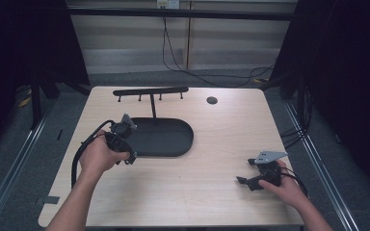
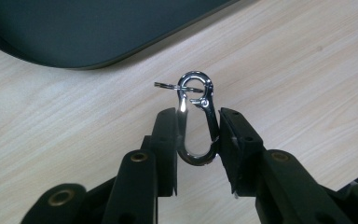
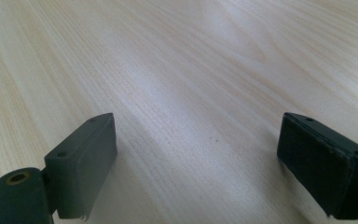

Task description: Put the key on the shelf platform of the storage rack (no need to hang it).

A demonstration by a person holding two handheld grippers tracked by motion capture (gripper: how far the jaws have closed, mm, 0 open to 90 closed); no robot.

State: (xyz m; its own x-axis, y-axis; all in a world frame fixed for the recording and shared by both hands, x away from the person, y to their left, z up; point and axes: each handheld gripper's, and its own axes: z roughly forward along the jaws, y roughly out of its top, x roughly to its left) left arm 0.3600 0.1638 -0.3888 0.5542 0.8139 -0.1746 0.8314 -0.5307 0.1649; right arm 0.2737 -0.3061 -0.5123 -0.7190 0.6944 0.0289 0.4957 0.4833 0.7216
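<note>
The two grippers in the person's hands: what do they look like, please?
Both are black. The left gripper has jointed arms with brass-coloured pivot rings, flat rectangular pads with small holes, and a thick black cable. The right gripper has wedge-shaped pads and a grey three-cornered plate. Forearms are bare, without sleeves.

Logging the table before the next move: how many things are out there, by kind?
Carabiner clip, in the left gripper: 1
Key ring on that clip: 1
Black stand with hook bar and oval base: 1
Total: 3
</note>
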